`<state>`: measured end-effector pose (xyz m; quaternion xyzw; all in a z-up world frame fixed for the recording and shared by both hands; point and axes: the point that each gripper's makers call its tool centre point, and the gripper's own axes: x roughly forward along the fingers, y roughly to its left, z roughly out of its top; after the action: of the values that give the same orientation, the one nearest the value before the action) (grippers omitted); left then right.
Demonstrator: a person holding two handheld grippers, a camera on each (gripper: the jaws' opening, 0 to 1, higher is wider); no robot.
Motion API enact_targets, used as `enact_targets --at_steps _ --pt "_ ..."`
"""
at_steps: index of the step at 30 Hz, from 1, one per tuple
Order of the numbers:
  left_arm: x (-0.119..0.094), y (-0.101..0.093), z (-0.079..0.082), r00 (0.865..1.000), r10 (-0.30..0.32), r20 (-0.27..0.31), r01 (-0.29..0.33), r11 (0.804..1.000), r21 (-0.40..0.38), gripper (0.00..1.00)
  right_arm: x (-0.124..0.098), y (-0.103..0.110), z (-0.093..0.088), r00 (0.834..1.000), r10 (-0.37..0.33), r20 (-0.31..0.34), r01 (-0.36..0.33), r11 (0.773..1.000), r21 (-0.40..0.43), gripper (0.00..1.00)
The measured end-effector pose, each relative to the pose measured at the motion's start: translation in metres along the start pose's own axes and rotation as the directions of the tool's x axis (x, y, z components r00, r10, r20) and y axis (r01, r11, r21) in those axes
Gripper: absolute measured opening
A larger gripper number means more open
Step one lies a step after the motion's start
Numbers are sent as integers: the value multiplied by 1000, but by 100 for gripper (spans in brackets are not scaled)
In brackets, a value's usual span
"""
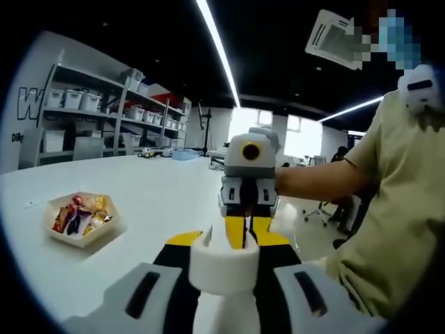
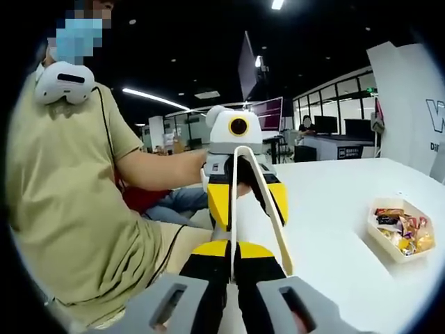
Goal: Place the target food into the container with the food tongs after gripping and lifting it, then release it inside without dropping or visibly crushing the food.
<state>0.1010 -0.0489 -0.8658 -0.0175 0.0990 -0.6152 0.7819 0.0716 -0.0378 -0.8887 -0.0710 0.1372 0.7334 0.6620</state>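
Cream food tongs (image 2: 267,209) stretch between my two grippers above the table edge, hinge end away from the right camera. My right gripper (image 2: 235,249) is shut on one thin tong arm near its tip; the other arm hangs free beside it. In the left gripper view the broad white end of the tongs (image 1: 222,268) sits between the yellow tips of my left gripper (image 1: 229,240), which close against its sides. The right gripper (image 1: 243,231) faces it, and the left gripper (image 2: 248,202) shows opposite. A cream tray of wrapped candies (image 1: 83,219) (image 2: 400,233) lies on the white table.
The white table (image 1: 160,195) (image 2: 334,229) runs out past the tray. A person in a beige shirt (image 2: 76,209) (image 1: 396,229) stands at the table edge holding both grippers. Shelves with bins (image 1: 90,111) line the far wall.
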Motion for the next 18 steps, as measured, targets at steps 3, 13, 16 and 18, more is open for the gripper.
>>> enact_targets --at_steps 3,13,16,18 --pt "-1 -1 -1 1000 2 -13 -2 1000 7 24 0 1 -1 1000 2 -5 -2 1000 1 0" --pt "-7 3 -2 1000 19 -20 -19 1000 10 23 -5 -2 -8 999 -10 -33 11 1000 5 0" --pt "-8 4 -3 1000 23 -21 -23 1000 10 23 -6 -3 -11 999 -12 -41 13 1000 9 0" --pt "-8 4 -3 999 25 -25 -25 1000 12 23 -5 -3 -12 999 -15 -47 15 1000 5 0"
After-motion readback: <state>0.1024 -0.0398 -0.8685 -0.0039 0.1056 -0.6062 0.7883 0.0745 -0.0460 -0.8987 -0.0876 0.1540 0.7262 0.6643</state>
